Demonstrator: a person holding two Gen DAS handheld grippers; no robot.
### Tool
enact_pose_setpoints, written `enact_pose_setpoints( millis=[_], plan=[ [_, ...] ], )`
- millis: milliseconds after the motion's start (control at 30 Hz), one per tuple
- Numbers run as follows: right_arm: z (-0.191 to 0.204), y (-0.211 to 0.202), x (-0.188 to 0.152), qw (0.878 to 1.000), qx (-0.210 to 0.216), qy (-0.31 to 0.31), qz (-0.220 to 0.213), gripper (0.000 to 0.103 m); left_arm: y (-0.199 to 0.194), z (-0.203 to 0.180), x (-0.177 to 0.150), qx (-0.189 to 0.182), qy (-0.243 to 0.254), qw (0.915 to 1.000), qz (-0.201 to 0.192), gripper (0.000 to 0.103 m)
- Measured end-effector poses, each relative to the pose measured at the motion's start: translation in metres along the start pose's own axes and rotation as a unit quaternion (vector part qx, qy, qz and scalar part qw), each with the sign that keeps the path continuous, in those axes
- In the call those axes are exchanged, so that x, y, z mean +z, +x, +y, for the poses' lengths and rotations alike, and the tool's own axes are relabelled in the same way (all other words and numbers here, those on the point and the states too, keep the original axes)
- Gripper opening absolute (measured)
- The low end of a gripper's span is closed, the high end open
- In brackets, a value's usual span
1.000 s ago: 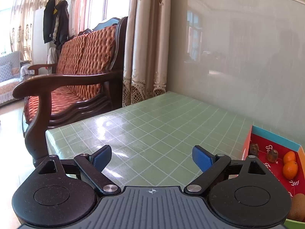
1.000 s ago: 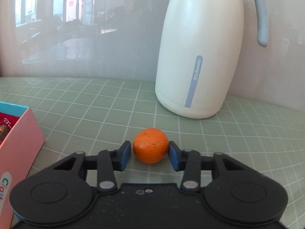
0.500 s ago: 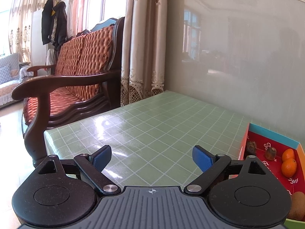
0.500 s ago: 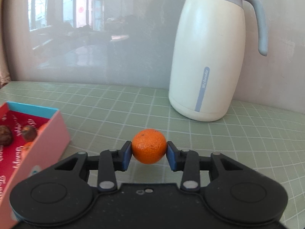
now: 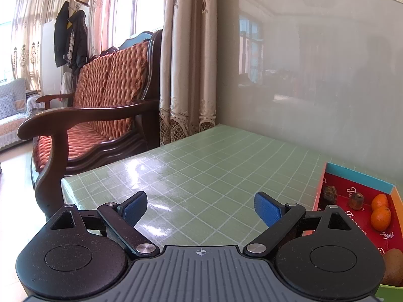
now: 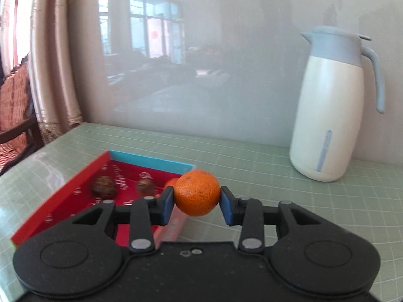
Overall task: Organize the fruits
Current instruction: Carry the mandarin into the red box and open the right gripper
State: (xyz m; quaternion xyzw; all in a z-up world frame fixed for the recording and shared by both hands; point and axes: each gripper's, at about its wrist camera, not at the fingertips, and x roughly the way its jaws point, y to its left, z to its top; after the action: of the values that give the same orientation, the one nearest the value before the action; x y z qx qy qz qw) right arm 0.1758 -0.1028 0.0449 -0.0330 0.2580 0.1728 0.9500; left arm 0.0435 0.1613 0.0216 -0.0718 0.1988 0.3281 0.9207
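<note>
A tangerine is pinched between the blue pads of the right gripper and held above the near edge of the red box. The left gripper is spread wide, empty, over the green table.

glossy tablecloth, dimpled tangerine

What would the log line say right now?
right gripper: shut on orange | over: red box | left gripper: open, empty
</note>
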Motion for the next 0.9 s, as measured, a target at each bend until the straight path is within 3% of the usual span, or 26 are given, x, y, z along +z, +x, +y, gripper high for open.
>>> enact_pose_setpoints(
  millis=[333, 700, 800, 833, 900],
  plan=[
    [0.057, 0.007, -0.012, 0.996, 0.077, -0.047, 0.028, 0.037, 0.001, -0.009, -0.003, -0.016, 0.026, 0.9994, 0.014, 0.092],
    [0.082, 0.021, -0.022, 0.990, 0.094, -0.074, 0.073, 0.040, 0.001, -0.009, -0.003, -0.019, 0.030, 0.9993, 0.013, 0.092],
    [0.080, 0.019, -0.023, 0.991, 0.085, -0.073, 0.070, 0.062, 0.000, -0.008, -0.002, -0.022, 0.029, 0.9992, 0.015, 0.092],
    [0.080, 0.016, -0.023, 0.992, 0.080, -0.073, 0.064, 0.077, 0.000, -0.009, -0.002, -0.024, 0.030, 0.9992, 0.015, 0.092],
    [0.079, 0.010, -0.022, 0.993, 0.075, -0.076, 0.053, 0.079, -0.001, -0.011, -0.003, -0.027, 0.033, 0.9990, 0.014, 0.092]
  ],
)
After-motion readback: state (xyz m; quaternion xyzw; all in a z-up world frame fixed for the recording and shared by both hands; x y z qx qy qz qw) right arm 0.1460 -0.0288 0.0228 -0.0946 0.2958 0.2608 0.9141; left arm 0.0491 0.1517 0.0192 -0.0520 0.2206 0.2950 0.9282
